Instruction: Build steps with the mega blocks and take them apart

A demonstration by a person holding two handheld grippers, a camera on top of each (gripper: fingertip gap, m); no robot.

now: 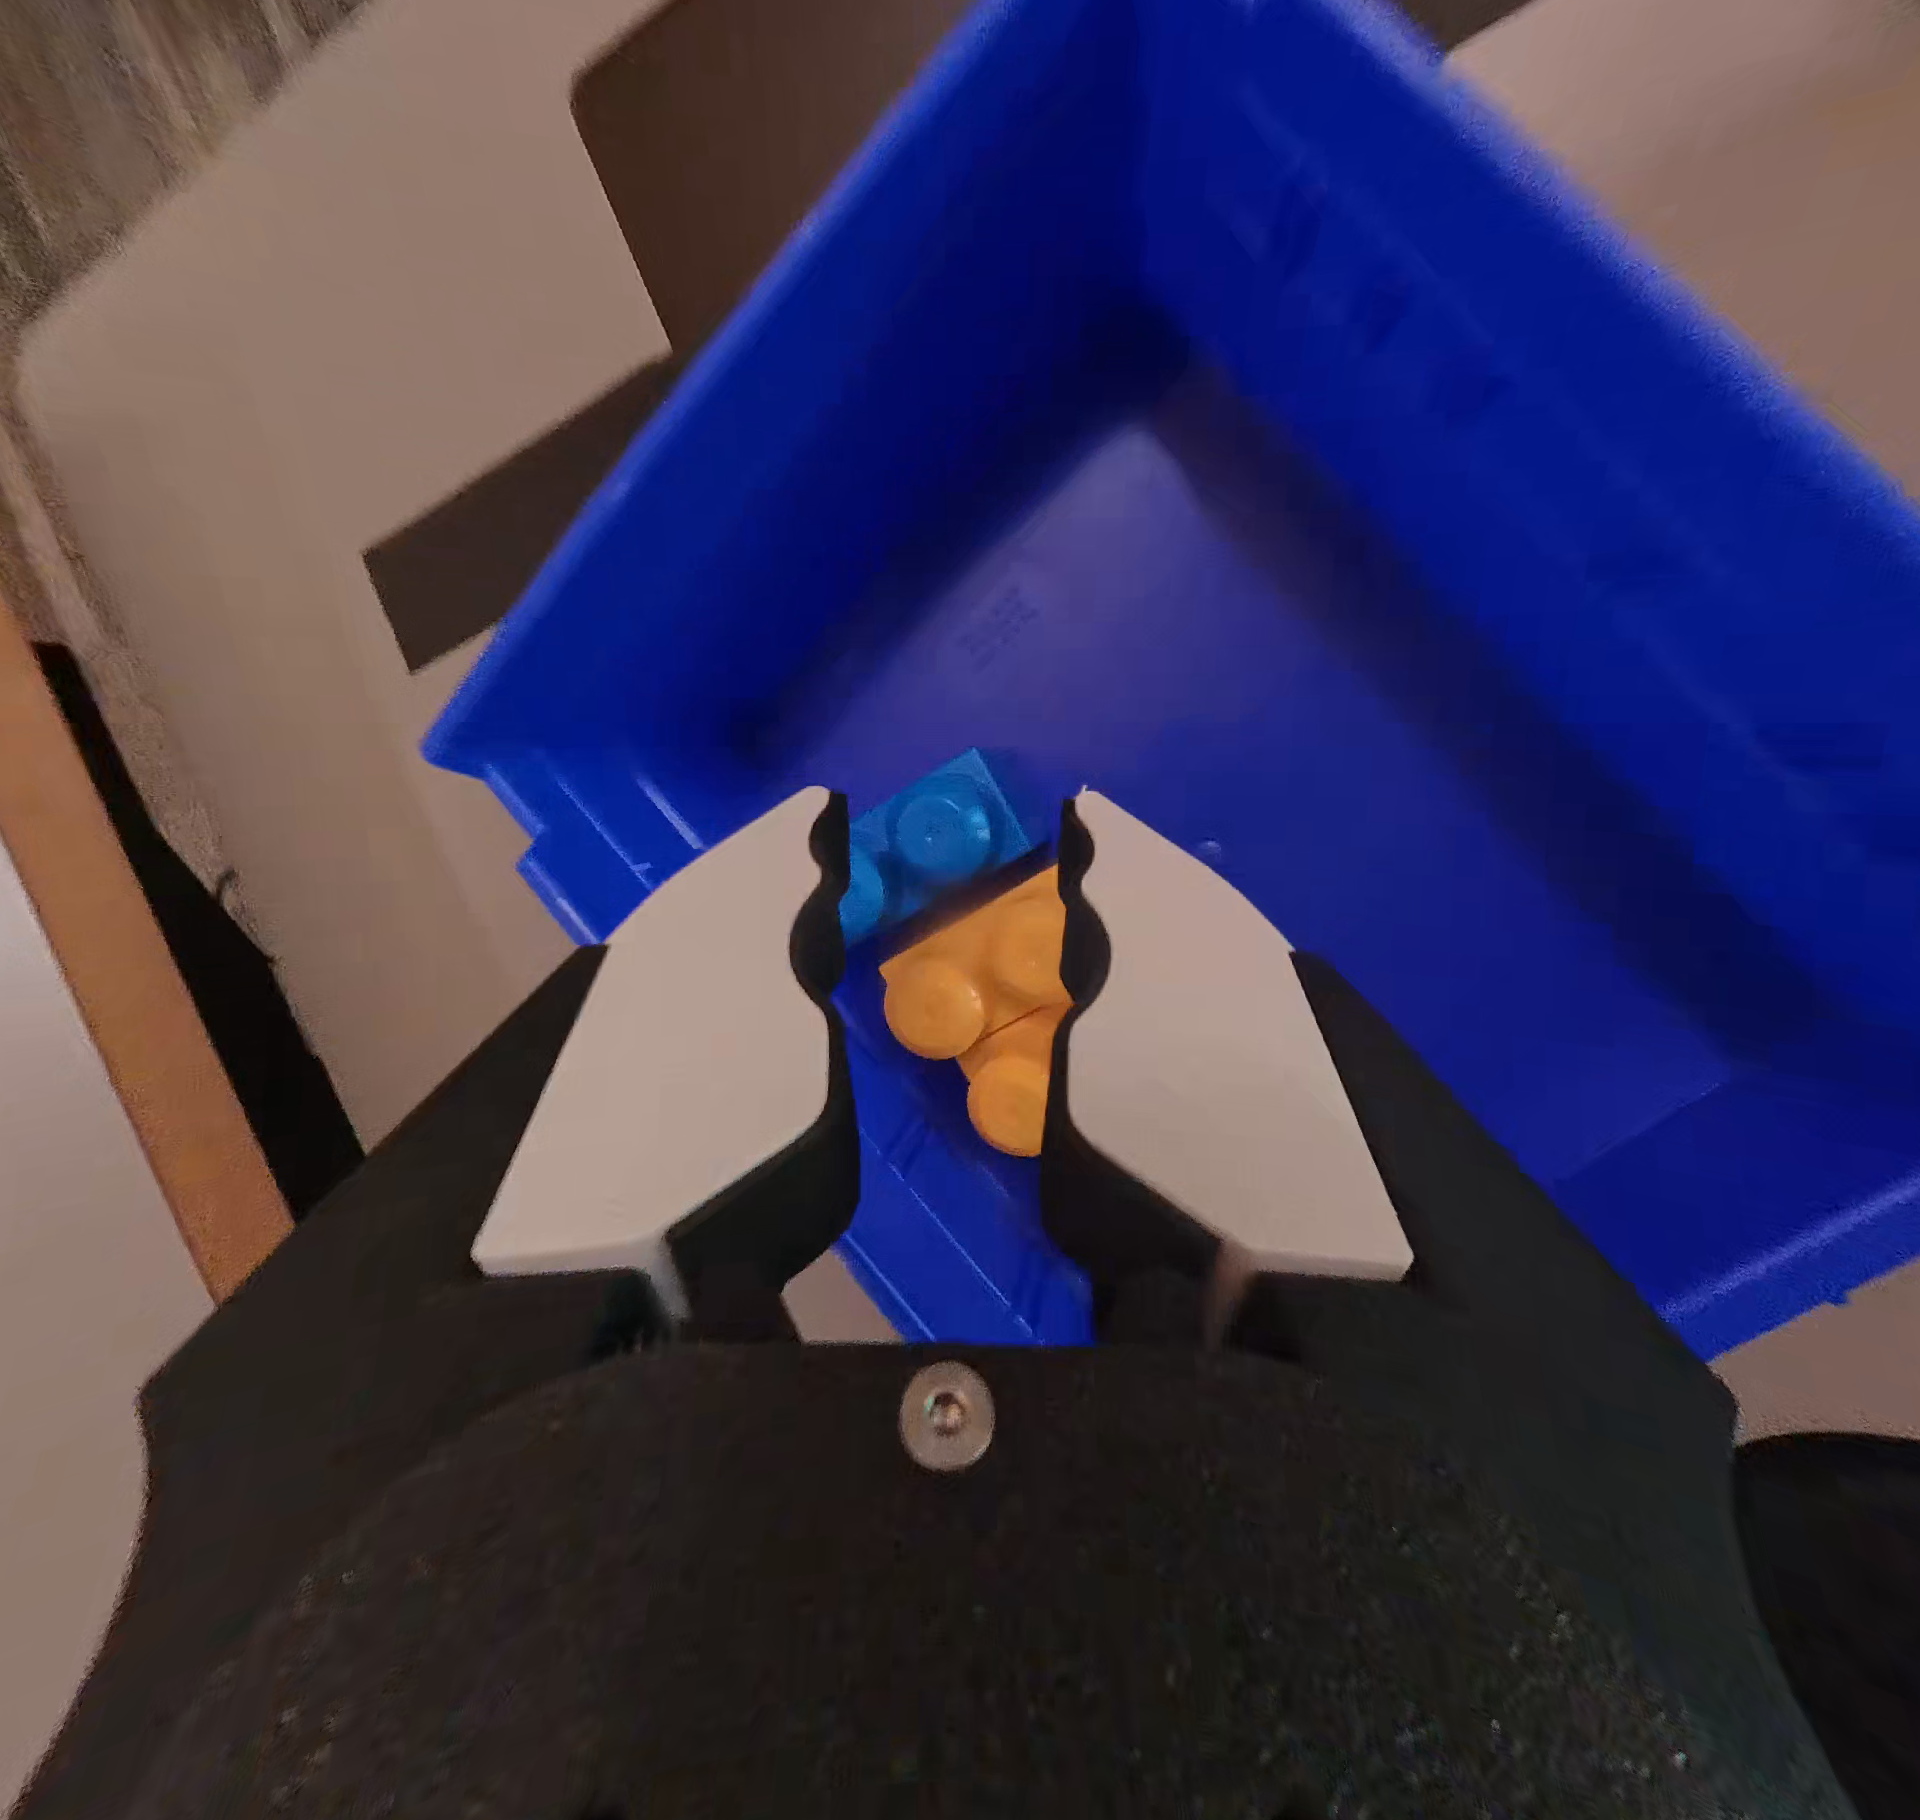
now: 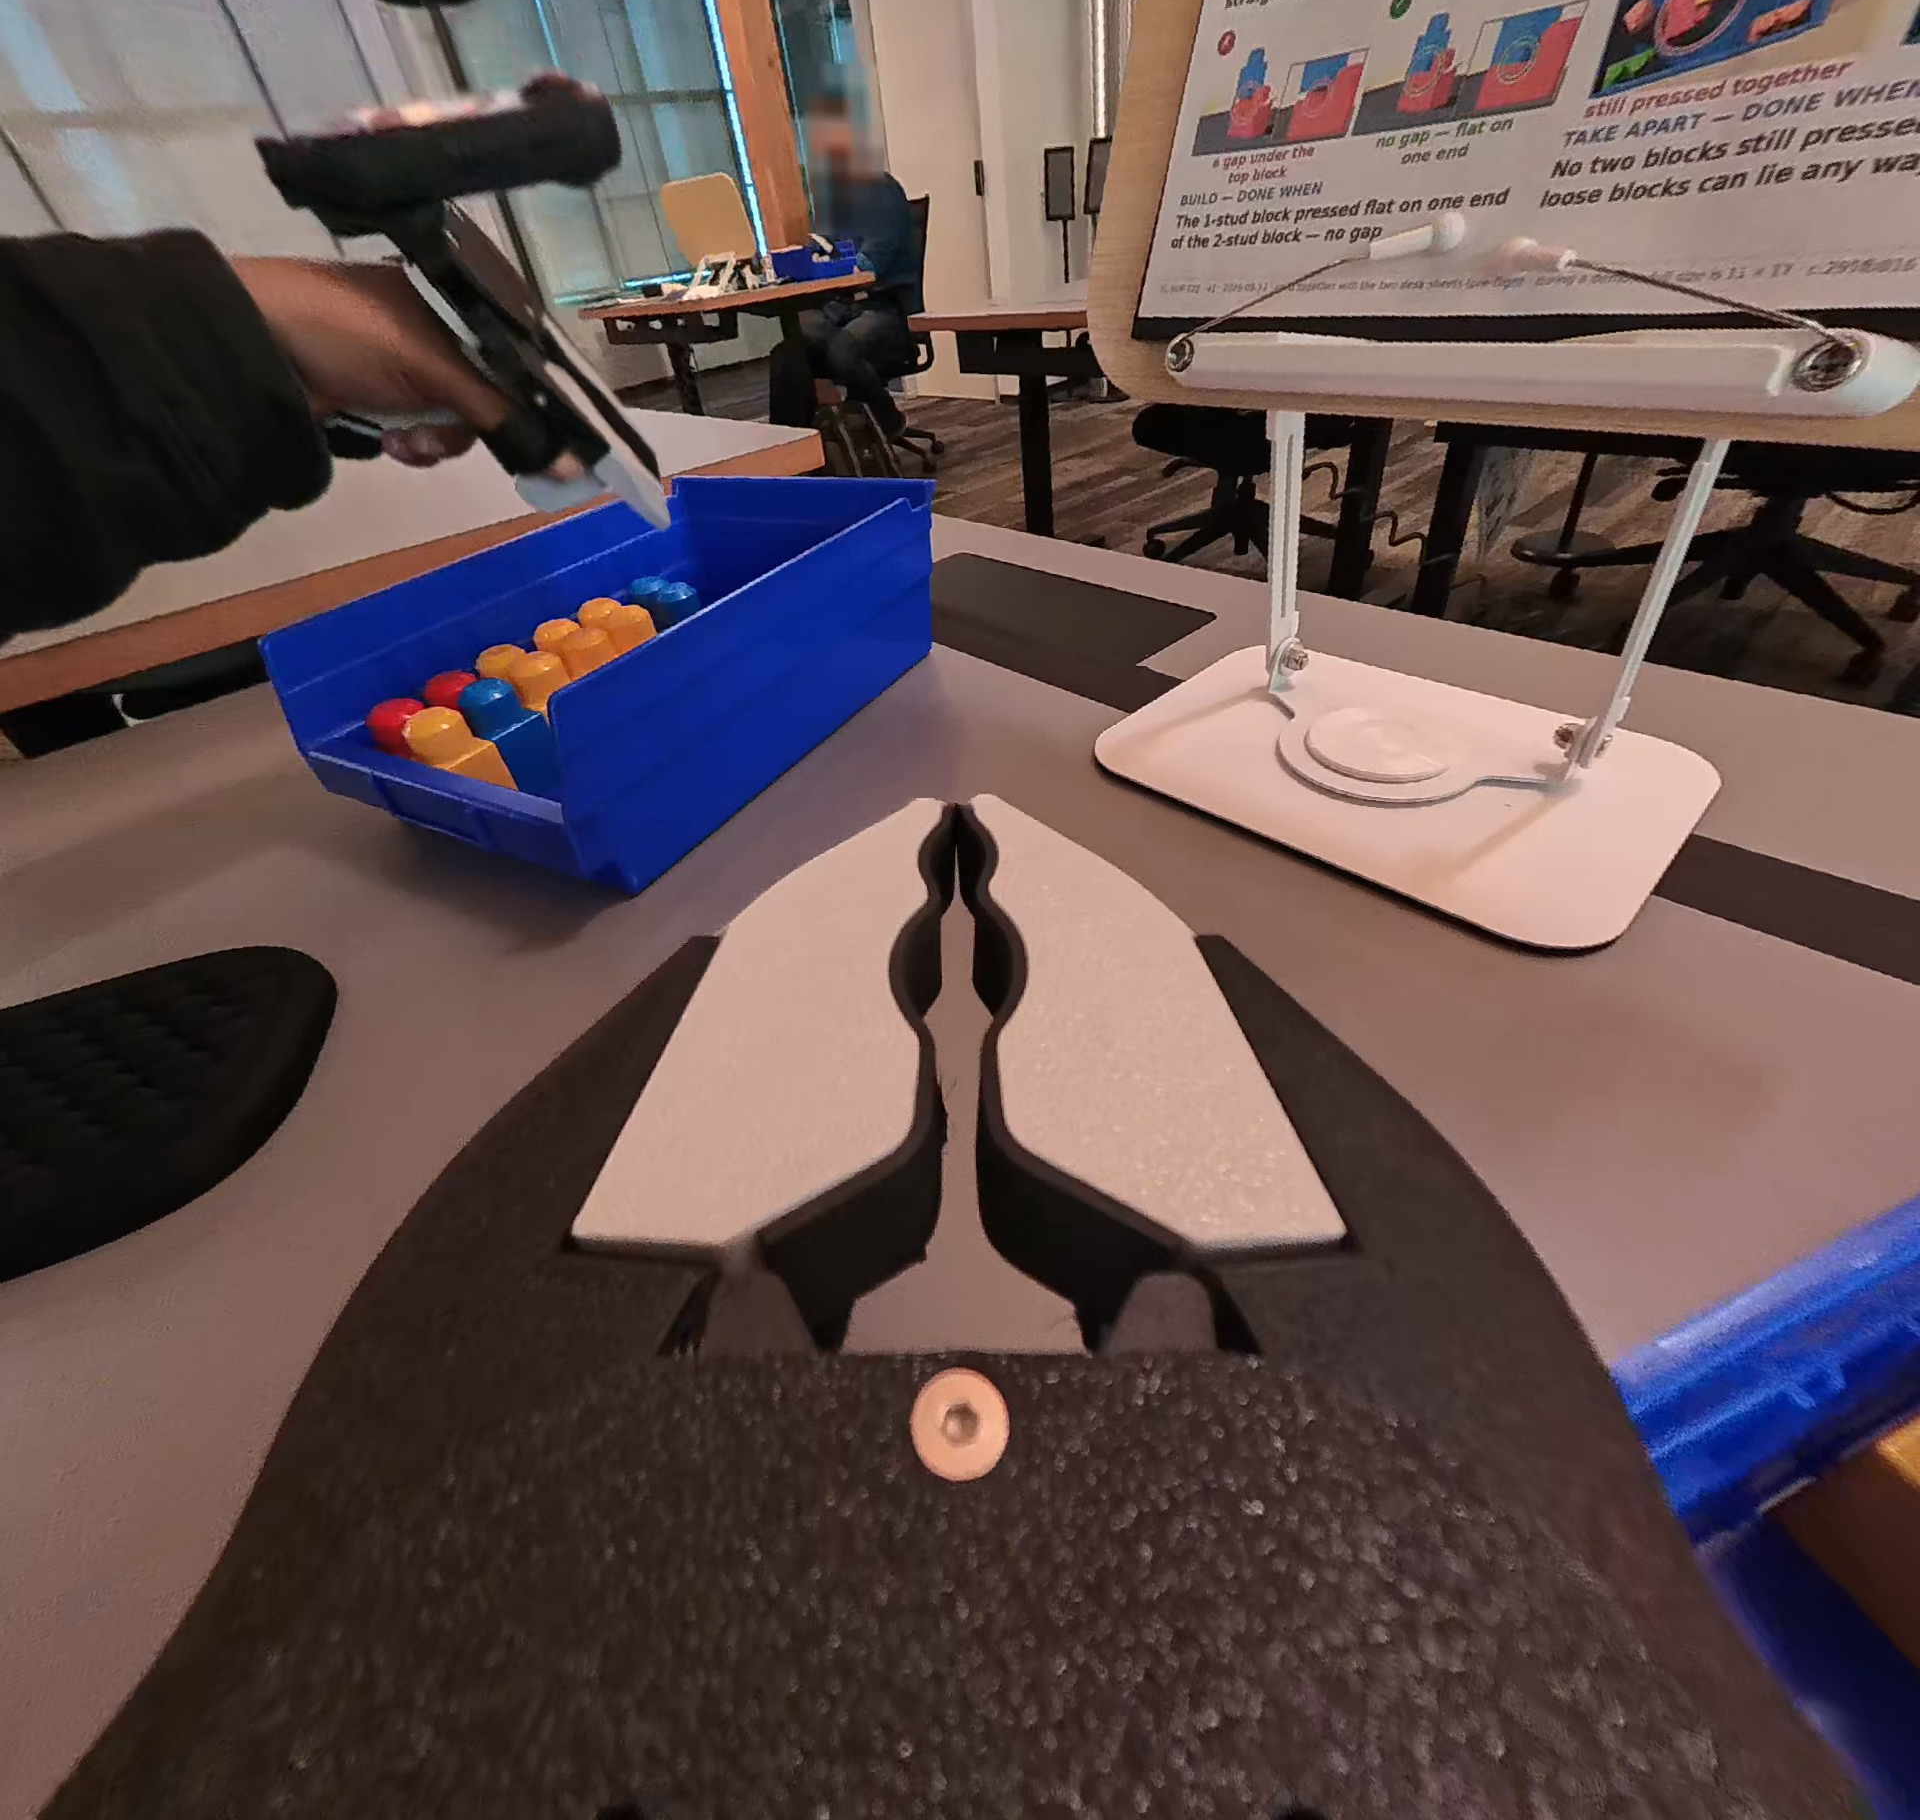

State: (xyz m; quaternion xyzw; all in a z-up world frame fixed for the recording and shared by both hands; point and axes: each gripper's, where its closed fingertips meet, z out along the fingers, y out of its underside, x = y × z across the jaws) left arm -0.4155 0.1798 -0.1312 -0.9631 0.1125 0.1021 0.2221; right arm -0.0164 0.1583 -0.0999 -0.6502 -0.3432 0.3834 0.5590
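Left wrist view: one blue bin (image 1: 1299,544) fills the centre and upper right. The left gripper (image 1: 948,814) points down over its near rim, fingers parted. Between them lie one blue block (image 1: 925,851) and one orange block (image 1: 982,1001); whether the fingers pinch them cannot be told.

Right wrist view: the right gripper (image 2: 956,814) hovers low over the grey table (image 2: 1351,1095), fingers pressed together, holding nothing. At left centre, the bin (image 2: 727,721) holds about ten blocks (image 2: 540,674): red, orange, blue. One white stand (image 2: 1403,783) sits at right. The left gripper (image 2: 613,497) angles down over the bin, held by one hand (image 2: 384,347).
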